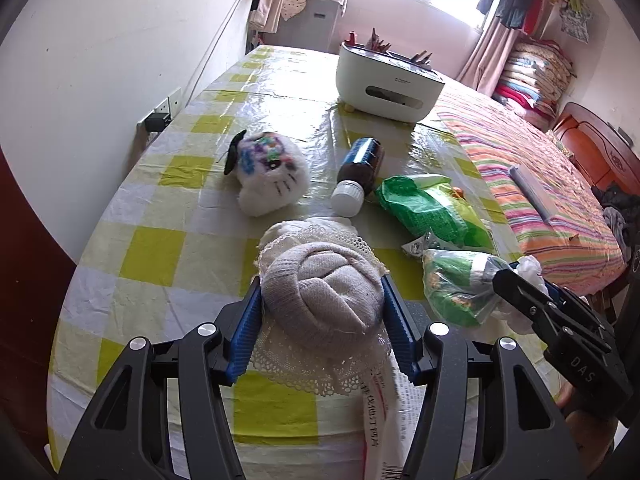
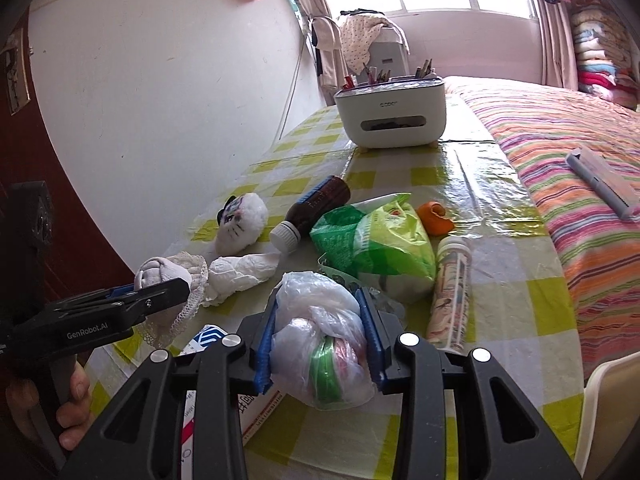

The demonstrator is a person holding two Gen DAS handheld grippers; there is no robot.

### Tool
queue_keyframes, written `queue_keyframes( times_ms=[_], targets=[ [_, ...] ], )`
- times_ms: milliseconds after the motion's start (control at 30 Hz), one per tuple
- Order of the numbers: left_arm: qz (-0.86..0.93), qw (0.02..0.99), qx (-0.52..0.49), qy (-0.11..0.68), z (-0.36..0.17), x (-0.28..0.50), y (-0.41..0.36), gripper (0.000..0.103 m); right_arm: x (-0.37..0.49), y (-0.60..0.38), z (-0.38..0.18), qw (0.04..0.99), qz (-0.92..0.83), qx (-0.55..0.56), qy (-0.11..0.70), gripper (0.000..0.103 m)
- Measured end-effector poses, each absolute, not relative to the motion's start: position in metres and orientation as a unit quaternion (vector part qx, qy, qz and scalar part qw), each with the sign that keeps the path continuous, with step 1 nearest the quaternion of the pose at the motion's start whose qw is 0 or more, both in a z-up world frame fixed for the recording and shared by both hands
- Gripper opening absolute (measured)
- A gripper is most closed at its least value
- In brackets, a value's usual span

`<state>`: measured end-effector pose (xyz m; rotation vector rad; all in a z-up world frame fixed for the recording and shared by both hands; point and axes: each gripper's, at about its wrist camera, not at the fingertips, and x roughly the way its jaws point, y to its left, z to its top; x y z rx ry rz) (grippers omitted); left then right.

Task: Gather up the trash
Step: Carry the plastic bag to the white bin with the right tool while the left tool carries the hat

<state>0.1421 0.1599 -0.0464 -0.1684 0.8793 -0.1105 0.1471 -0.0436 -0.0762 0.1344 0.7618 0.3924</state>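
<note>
Knotted clear plastic bag [image 2: 320, 344], green showing inside, clamped in right tool [image 2: 320, 340].

The left wrist camera sits low behind its own blue-padded fingers [image 1: 256, 332] and looks forward down the length of the checkered table [image 1: 160, 256], very near a rolled grey sock [image 1: 324, 292]. The right wrist camera looks the same way, from further toward 3 o'clock, close over a knotted plastic bag [image 2: 320, 344]. Both views share the white organiser box [image 1: 388, 80] near 12 o'clock, the plush cat head [image 2: 240, 224], the brown bottle [image 1: 360, 172] and the green packet [image 2: 376, 240]. Each camera also catches the other gripper: the right gripper [image 1: 516, 280] at 3 o'clock, the left gripper [image 2: 176, 284] at 9 o'clock.
</note>
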Motion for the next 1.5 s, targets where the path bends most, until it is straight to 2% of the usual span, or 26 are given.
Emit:
queue_keyframes(
  times_ms=[1500],
  targets=[
    [-0.172,0.900,-0.021,0.401,-0.032,0.104,0.056,0.055,0.099,-0.149,-0.054,0.927,0.120,0.104,0.339,0.036]
  ],
)
